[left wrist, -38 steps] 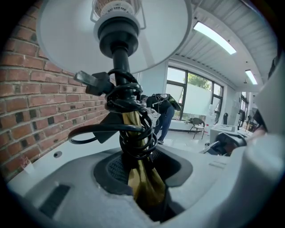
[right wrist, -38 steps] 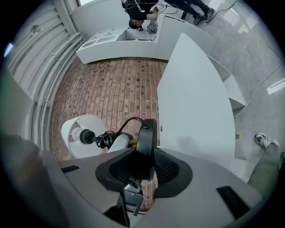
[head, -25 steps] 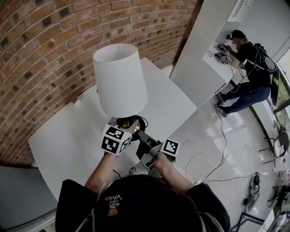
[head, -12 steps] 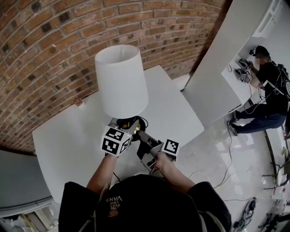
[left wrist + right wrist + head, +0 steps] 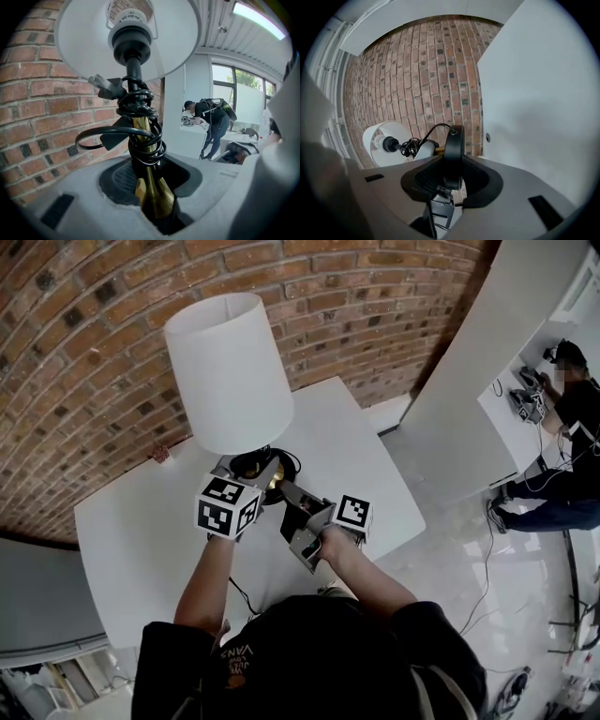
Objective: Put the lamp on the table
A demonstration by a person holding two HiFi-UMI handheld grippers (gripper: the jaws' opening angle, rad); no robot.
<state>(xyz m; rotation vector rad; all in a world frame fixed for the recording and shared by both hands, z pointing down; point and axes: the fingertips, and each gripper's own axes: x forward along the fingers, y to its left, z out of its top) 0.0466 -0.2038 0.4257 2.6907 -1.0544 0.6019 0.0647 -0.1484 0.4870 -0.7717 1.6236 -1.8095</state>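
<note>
A lamp with a white shade (image 5: 230,371), a brass stem and a black round base hangs over the white table (image 5: 361,460), held by both grippers. My left gripper (image 5: 253,476) is shut on the brass stem (image 5: 150,187), just below the black cord (image 5: 140,129) coiled round it; the shade (image 5: 126,37) stands straight above. My right gripper (image 5: 289,501) is shut on the rim of the black base (image 5: 453,152), which stands edge-on between its jaws. The shade (image 5: 386,143) shows beyond that base, at the left.
A brick wall (image 5: 112,324) runs close behind the table. A white partition (image 5: 469,381) stands to the right, and past it a person (image 5: 572,418) bends over a desk. A black cord (image 5: 246,596) trails off the table's near edge.
The lamp has risen and moved left toward the brick wall, both grippers still on it. The head view has swung, so the person at the desk sits further right.
</note>
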